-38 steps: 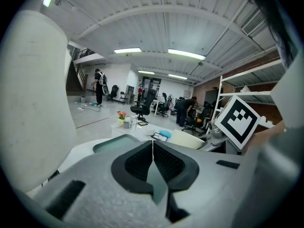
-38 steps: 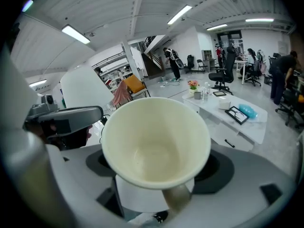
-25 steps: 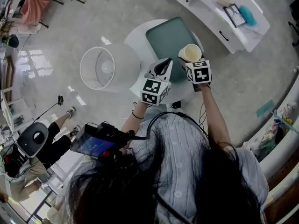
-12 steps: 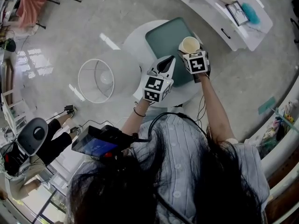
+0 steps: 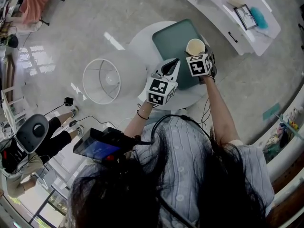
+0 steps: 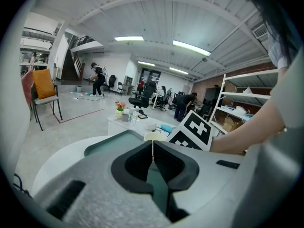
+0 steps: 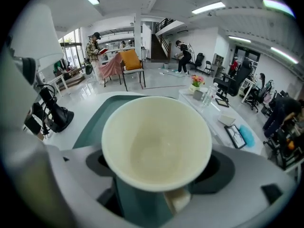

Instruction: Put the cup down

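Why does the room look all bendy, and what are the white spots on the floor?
Right gripper view: the wide lens bends everything, darkens the picture's corners and makes the close cup look huge. Left gripper view: same bending, the ceiling lights arch. Head view: the spots are glare on the floor.

Cups: one, a cream cup (image 5: pixel 195 46).
Grippers: two, the left gripper (image 5: pixel 169 66) and the right gripper (image 5: pixel 196 54).
Trays: one, a teal tray (image 5: pixel 172 37).
Benches: two, a round bench (image 5: pixel 138 44) and a long bench (image 5: pixel 214 12), both white.
Lampshades: one, a white lampshade (image 5: pixel 101 81).
Picture frames: one picture frame (image 5: pixel 245 17), on the long bench.
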The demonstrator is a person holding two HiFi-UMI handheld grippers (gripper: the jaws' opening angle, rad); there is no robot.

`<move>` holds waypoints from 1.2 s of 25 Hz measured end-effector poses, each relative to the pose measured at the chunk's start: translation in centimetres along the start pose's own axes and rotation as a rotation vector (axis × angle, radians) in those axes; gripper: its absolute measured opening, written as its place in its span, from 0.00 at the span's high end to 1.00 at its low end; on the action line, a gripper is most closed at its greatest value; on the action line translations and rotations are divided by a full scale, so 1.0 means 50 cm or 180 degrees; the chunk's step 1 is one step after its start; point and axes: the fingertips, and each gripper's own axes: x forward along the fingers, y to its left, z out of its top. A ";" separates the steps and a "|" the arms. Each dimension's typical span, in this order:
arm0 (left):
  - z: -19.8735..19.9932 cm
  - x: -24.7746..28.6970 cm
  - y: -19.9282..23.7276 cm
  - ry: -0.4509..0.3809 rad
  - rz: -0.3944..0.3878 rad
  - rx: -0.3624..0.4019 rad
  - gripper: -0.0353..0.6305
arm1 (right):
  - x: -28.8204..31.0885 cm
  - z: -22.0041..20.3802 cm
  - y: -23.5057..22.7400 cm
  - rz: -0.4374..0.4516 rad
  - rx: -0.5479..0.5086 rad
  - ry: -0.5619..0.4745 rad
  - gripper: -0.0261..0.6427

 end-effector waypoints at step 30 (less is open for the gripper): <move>0.015 -0.039 -0.045 -0.0142 0.0084 0.0115 0.92 | -0.132 -0.017 0.002 0.0241 0.1001 -0.0473 0.36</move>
